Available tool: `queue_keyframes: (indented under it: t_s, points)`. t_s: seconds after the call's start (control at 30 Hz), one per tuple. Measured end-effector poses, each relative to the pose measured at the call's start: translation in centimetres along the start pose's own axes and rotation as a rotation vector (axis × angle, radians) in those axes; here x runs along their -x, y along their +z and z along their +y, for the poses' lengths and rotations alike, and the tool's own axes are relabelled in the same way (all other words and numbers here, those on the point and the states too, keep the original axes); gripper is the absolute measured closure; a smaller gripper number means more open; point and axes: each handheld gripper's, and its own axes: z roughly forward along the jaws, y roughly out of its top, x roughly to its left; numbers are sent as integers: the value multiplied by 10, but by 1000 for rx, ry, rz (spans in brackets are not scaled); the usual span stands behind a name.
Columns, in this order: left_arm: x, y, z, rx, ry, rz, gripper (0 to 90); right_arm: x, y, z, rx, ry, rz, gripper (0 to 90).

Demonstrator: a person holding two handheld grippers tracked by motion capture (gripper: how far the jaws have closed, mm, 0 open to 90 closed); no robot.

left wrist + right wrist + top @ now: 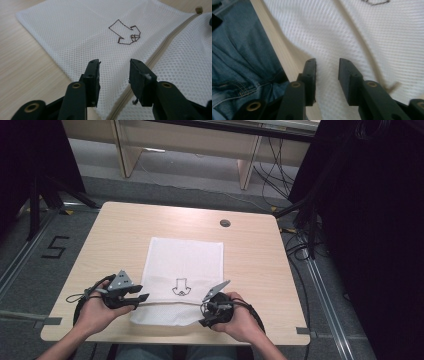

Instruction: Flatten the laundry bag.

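A white mesh bag [185, 265] lies flat on the wooden table [115, 235], with a black outline drawing [180, 287] on it and a beige zipper [165, 303] running across near its front. My left gripper [144, 292] is at the bag's left edge, beside the zipper's end. In the left gripper view its jaws [114, 63] stand open just above the mesh [100, 30], with the zipper [160, 50] to their right and nothing pinched. My right gripper [203, 311] is at the bag's front right corner. Its jaws [327, 61] are open over the mesh [362, 32] near the table's front edge.
A round cable hole [225, 223] sits in the table's far right part. The person's jeans [239, 62] lie just past the front edge. Black curtains [375, 220] and cables stand at the right, and a "5" mark [55, 247] is on the floor at the left.
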Motion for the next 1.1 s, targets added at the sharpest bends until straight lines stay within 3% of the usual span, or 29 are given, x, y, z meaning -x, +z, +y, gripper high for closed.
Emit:
queue_keyframes:
  t_s: [0.03,0.1,0.2,0.3,0.4,0.47,0.5,0.63,0.67,0.8,0.9,0.93,1.0,1.1]
  points:
    - [3,1,0,-4,-18,-7,616,1,-4,0,14,6,2,661]
    - [6,3,0,-15,-8,-30,636,8,-16,-1,61,17,-11,655]
    - [12,10,-3,-62,2,-69,679,26,-32,-4,104,104,-59,725]
    - [15,18,-7,-119,34,-110,728,40,-29,-8,60,148,-127,846]
    - [15,23,-11,-172,70,-114,764,49,-14,-15,-8,174,-111,900]
    - [14,25,-13,-195,81,-111,774,51,-6,-20,-56,168,-129,900]
    - [15,26,-14,-207,67,-118,776,51,-3,-21,-64,167,-131,900]
    - [14,30,-17,-239,106,-102,784,47,3,-25,-93,192,-120,900]
    - [15,30,-17,-242,91,-98,786,46,4,-25,-92,185,-121,900]
    - [16,31,-19,-243,93,-92,790,43,9,-26,-104,153,-116,900]
    - [17,31,-19,-240,97,-96,791,39,10,-26,-122,163,-120,900]
    - [16,32,-19,-233,115,-96,792,38,10,-27,-122,164,-119,900]
    - [20,33,-18,-246,126,-89,791,39,10,-27,-118,143,-133,900]
    - [24,36,-17,-235,134,-86,789,40,9,-27,-121,156,-162,900]
